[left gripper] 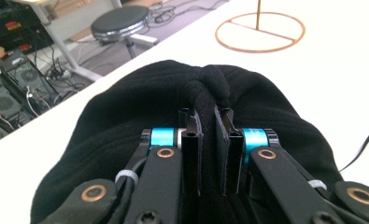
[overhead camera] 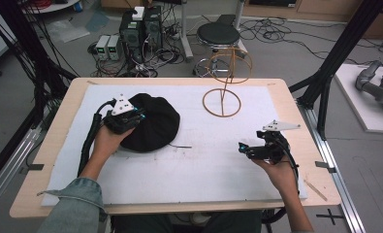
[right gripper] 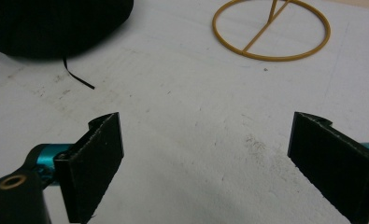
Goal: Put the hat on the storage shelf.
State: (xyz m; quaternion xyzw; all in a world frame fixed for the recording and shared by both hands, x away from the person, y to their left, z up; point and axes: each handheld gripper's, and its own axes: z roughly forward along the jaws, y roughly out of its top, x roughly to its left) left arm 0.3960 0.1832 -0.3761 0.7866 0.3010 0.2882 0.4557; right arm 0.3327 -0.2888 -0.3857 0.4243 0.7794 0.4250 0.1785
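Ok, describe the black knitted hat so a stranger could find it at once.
Start at the white mat covering the wooden table, then look to its far left part. There lies a soft, round, black knitted hat, a fold of it pinched in the left gripper. Its neighbour, the thin golden wire stand, is rigid and see-through.

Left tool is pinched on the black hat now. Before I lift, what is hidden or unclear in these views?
- Hat underside and brim: hidden by its own crown in the high view and the left gripper view.
- How deep the fold sits in the left tool: covered by the jaws in the left gripper view.
- Stand top: cut off by the upper edge in both gripper views.
- Thin black strip by the hat: too small to identify.
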